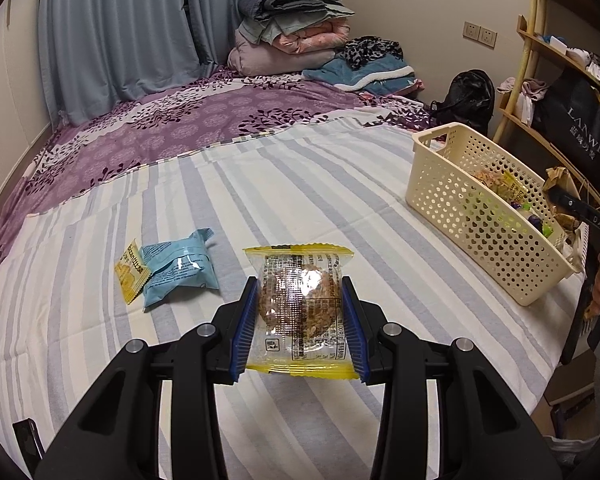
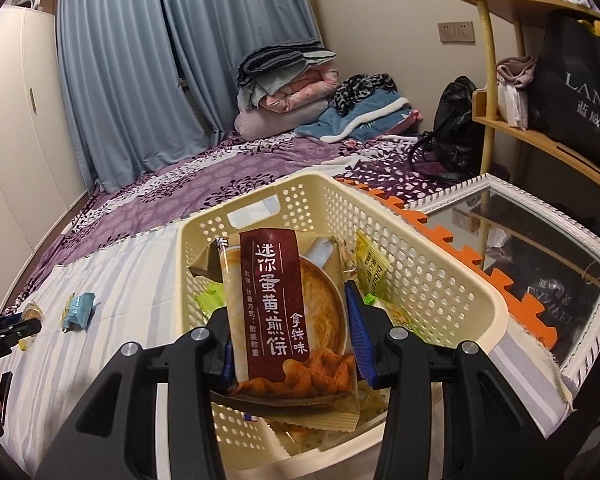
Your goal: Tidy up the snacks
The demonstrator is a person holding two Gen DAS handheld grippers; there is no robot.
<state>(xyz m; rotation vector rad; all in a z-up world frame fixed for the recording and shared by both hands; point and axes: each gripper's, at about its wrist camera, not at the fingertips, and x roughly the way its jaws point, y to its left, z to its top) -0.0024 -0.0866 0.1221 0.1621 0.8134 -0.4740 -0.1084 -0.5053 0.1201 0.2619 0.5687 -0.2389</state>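
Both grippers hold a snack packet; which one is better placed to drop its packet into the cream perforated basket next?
Right. The right gripper holds the brown latte-biscuit packet directly over the cream perforated plastic basket; the left gripper holds its clear yellow-edged cookie packet over the striped sheet.

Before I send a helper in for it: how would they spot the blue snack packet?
On the striped bedsheet, left of the cream perforated plastic basket, two packets lie touching. The crinkled light-blue foil packet is the bigger one; its neighbour is small and yellow.

Dim, warm indoor light (fisheye-bent edges, dark corners), sharp overall.
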